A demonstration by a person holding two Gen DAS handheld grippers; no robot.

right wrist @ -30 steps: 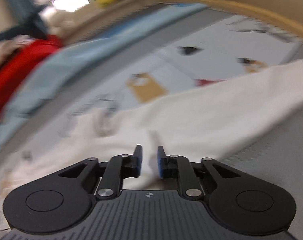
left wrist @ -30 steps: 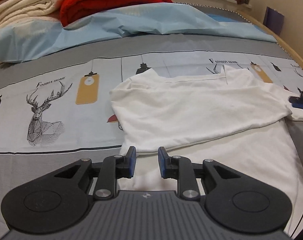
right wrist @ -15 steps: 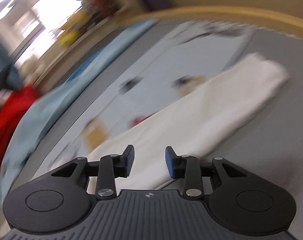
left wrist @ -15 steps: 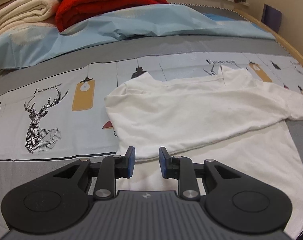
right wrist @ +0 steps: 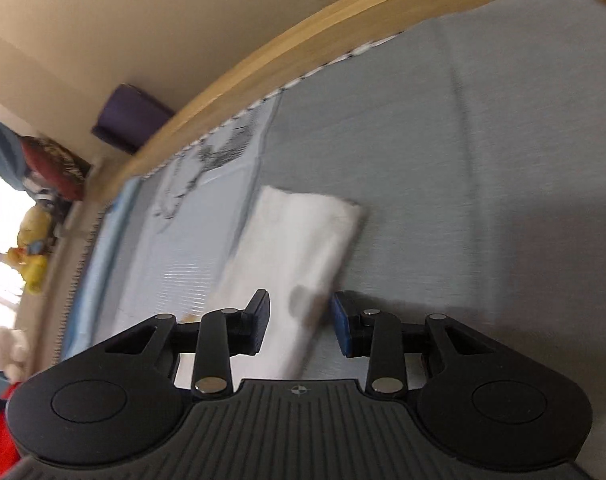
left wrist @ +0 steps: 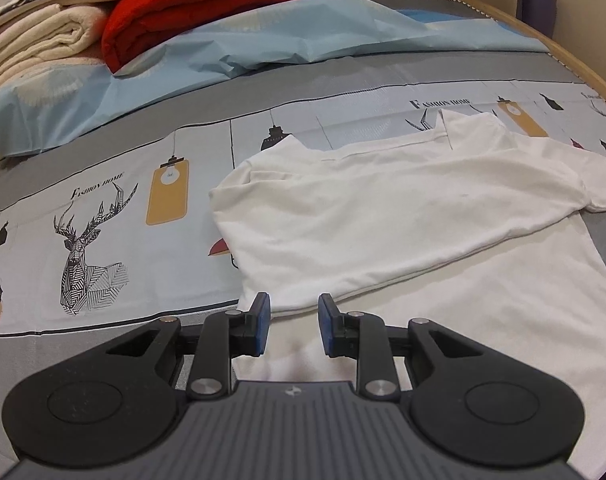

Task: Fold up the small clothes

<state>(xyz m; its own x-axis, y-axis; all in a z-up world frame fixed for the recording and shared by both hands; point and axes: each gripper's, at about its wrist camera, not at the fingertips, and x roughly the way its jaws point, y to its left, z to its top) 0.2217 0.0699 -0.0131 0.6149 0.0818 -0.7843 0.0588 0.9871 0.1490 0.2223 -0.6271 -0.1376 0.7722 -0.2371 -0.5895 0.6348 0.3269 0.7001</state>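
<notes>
Right gripper point(right wrist: 301, 322) swung from shirt body out to the sleeve end, jaws just closing, still apart, empty. Left gripper point(left wrist: 291, 326) partly open, empty, above half-folded white cotton T-shirt point(left wrist: 403, 208) on patterned bed sheet point(left wrist: 103, 208).

Left tongs point(left wrist: 291, 322): matte black linkage arms, each pivoted on silver round-head screws; two round black discs set either side of a grey ribbed centre plate, on which a small white emblem is stamped. Blue pads are fitted to the inner faces of the fingers point(left wrist: 262, 322).

Right tongs point(right wrist: 301, 322): identical build is shown, with blue pads, silver screws, ribbed grey plate, emblem.
</notes>
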